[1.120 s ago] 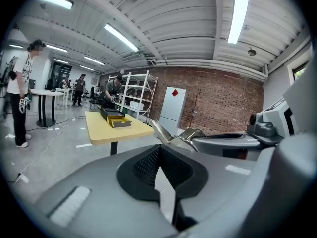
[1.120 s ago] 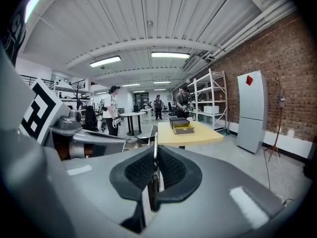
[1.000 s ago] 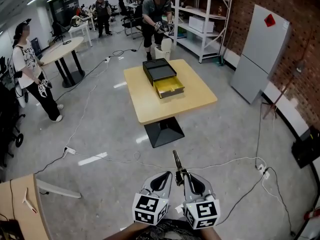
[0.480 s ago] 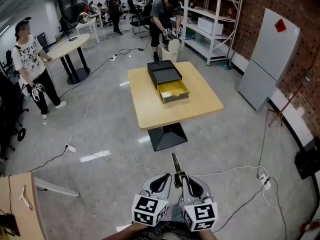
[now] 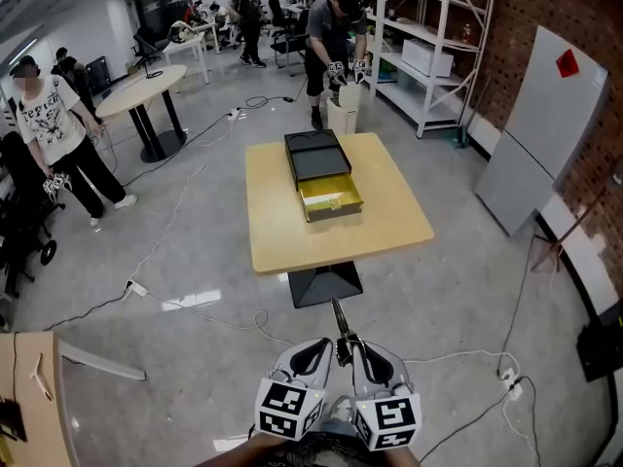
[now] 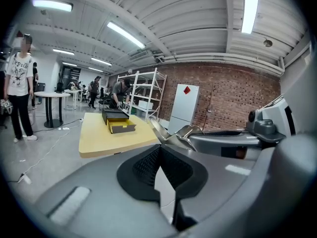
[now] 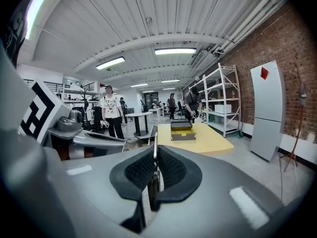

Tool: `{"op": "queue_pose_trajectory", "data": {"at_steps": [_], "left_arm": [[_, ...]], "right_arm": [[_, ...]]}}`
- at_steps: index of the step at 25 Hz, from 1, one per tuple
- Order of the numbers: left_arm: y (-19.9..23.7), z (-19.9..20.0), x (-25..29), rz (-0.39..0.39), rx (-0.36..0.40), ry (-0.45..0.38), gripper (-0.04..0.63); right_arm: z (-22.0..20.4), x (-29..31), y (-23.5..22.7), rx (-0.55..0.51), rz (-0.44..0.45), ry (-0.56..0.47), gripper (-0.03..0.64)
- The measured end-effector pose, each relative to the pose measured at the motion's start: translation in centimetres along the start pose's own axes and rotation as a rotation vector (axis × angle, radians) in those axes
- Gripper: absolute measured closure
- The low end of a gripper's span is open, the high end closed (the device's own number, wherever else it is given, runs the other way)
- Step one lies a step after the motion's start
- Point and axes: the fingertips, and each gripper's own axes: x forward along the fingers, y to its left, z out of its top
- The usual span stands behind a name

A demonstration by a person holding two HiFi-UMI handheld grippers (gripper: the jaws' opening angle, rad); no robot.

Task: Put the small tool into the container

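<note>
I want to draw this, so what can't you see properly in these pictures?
Yellow drawer, head view: too far and small to tell what lies inside.
Tool, head view: its lower end is hidden inside the right gripper, and it is too thin to tell its kind.
White box, head view: too small to tell what it is.

Lab: metal shelving [image 5: 421, 97], floor cables [image 5: 136, 288]

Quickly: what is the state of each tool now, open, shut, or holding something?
Left tool: shut, nothing between its jaws.
Right tool: shut on the small tool.
</note>
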Motion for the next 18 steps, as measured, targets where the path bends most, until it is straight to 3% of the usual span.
{"op": "queue_pose_trajectory", "data": {"at_steps": [7,11,18], "left_arm": [[-5.6,5.1,11.6,0.032,0.015,0.009,0.582],[-9.9,5.7,16.8,0.048,0.023,0.013,0.583],[-9.7,7.8,22.5,0.049,0.027,0.027,0.583]], "right_arm": [[3.1,1.3,-13.5,0.012,0.030,-0.002,0.611],[3.2,0.4,-20.4,0.014,0.044,-0.017,0.611],[4.2,3.7,-25.4,0.046,0.045,-0.008,0.611]]}}
